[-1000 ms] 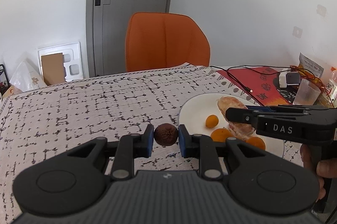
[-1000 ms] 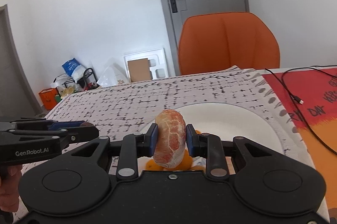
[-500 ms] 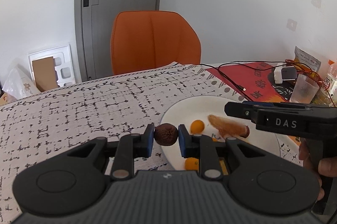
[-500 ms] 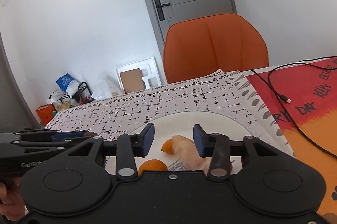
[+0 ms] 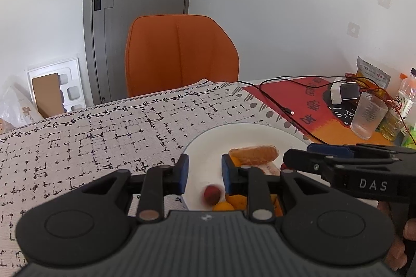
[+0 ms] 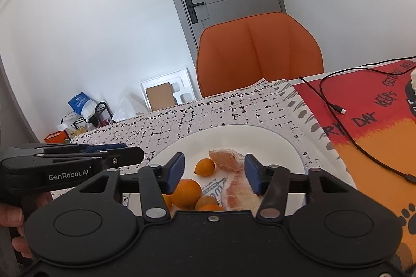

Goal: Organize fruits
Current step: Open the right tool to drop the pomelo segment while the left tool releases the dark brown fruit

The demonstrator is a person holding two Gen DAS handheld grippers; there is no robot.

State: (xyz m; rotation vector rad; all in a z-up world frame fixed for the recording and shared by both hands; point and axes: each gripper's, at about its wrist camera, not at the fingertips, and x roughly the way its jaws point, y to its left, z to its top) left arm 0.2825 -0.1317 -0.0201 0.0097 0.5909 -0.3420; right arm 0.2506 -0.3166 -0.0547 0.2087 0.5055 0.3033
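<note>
My left gripper (image 5: 204, 171) hangs over the near left rim of the white plate (image 5: 234, 136), jaws opening and empty. Just below them a small dark red fruit (image 5: 212, 194) shows blurred on the plate, beside oranges (image 5: 228, 204). My right gripper (image 6: 213, 171) is over the same plate (image 6: 260, 131), its jaws opening with nothing pressed between them. Under it lie two peeled citrus segments (image 6: 228, 160), a small orange (image 6: 205, 167) and a bigger orange (image 6: 187, 192). Each gripper appears in the other's view: the right one (image 5: 293, 160), the left one (image 6: 135, 153).
An orange chair (image 5: 179, 53) stands behind the table. A black cable (image 6: 338, 108) crosses the red and orange mat (image 6: 377, 147) to the right. A ribbed glass (image 5: 368, 115), a bottle (image 5: 405, 95) and a charger (image 5: 343, 92) stand at the far right.
The left gripper let go of the dark fruit, which dropped onto the plate. The right gripper released the peeled segment and spread wider. Both hands shifted across the plate.
</note>
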